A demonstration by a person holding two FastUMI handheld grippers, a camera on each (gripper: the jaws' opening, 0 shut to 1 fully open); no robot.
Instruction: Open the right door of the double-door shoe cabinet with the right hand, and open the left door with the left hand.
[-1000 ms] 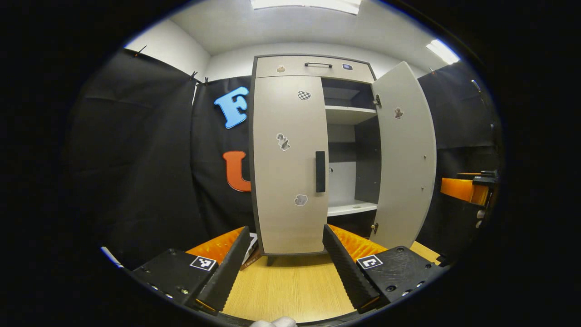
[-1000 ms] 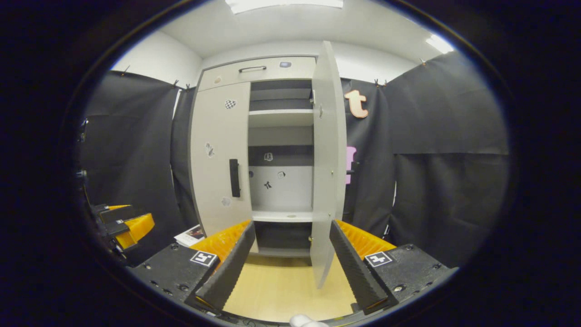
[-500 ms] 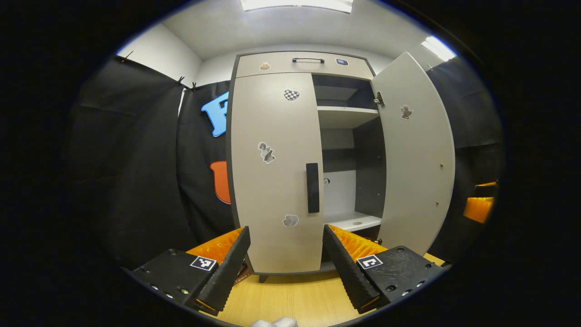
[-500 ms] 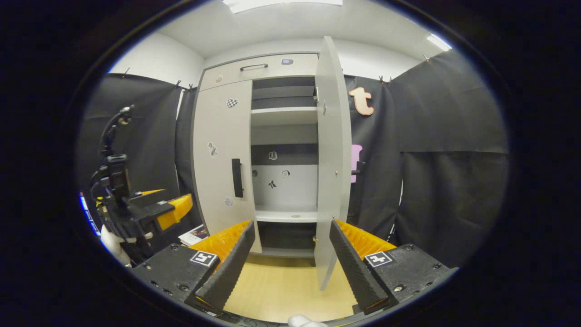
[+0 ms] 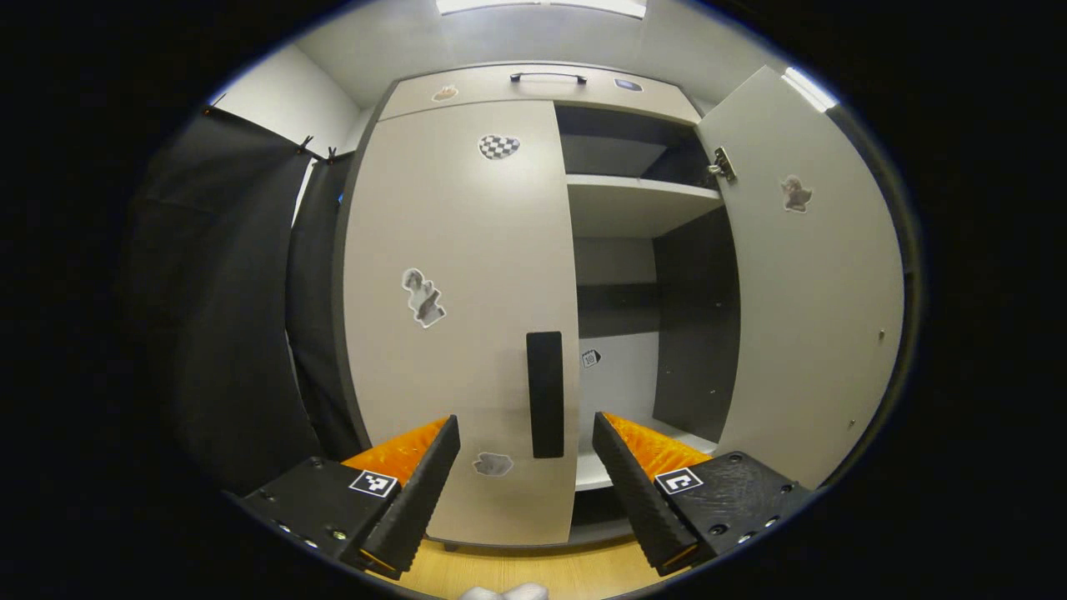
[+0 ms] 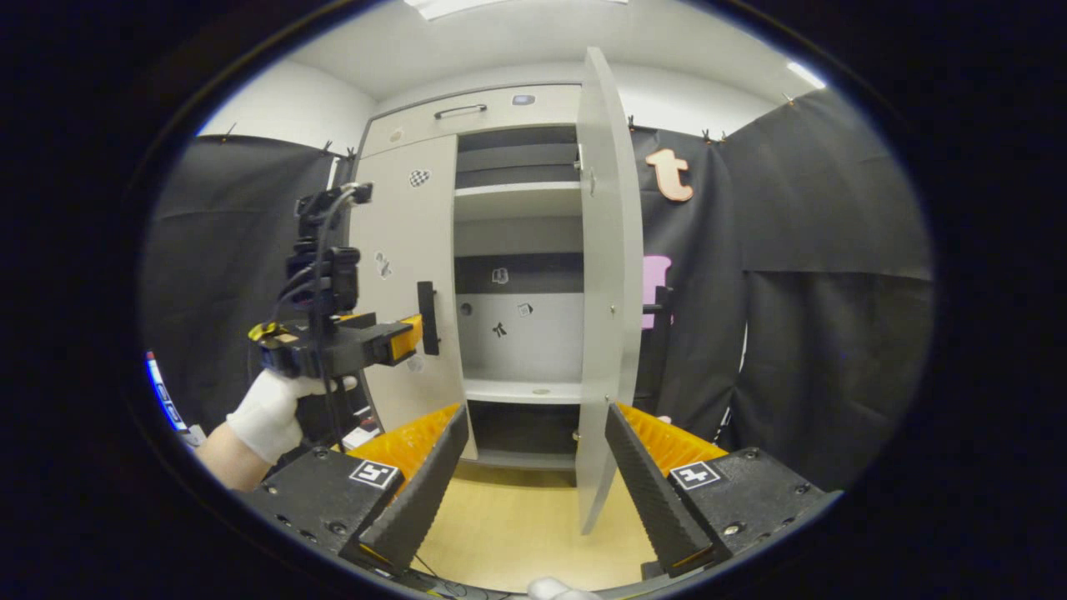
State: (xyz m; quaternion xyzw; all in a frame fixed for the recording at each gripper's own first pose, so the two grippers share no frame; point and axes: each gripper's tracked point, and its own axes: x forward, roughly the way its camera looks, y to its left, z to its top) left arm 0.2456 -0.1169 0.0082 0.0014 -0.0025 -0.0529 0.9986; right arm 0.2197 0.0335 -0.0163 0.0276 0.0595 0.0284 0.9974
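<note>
The grey shoe cabinet's left door (image 5: 454, 317) is shut, with stickers on it and a black vertical handle (image 5: 545, 393) at its right edge. My left gripper (image 5: 525, 479) is open, close in front of that door, and the handle sits between and just beyond its fingers. The right door (image 5: 813, 283) stands swung open, seen edge-on as the right door (image 6: 602, 283) in the right gripper view. My right gripper (image 6: 533, 475) is open and holds nothing, back from the cabinet. There the left gripper (image 6: 392, 342), held by a gloved hand (image 6: 271, 417), nears the handle (image 6: 427, 318).
Inside the cabinet are white shelves (image 5: 638, 187) and a dark back panel with small stickers (image 6: 500, 329). A top drawer with a black pull (image 5: 546, 77) runs above the doors. Black cloth walls flank the cabinet. A wooden floor (image 6: 517, 533) lies below.
My left gripper has moved forward toward the left door's handle, so the door looms larger. In the right gripper view the left gripper and gloved hand have come in from the left.
</note>
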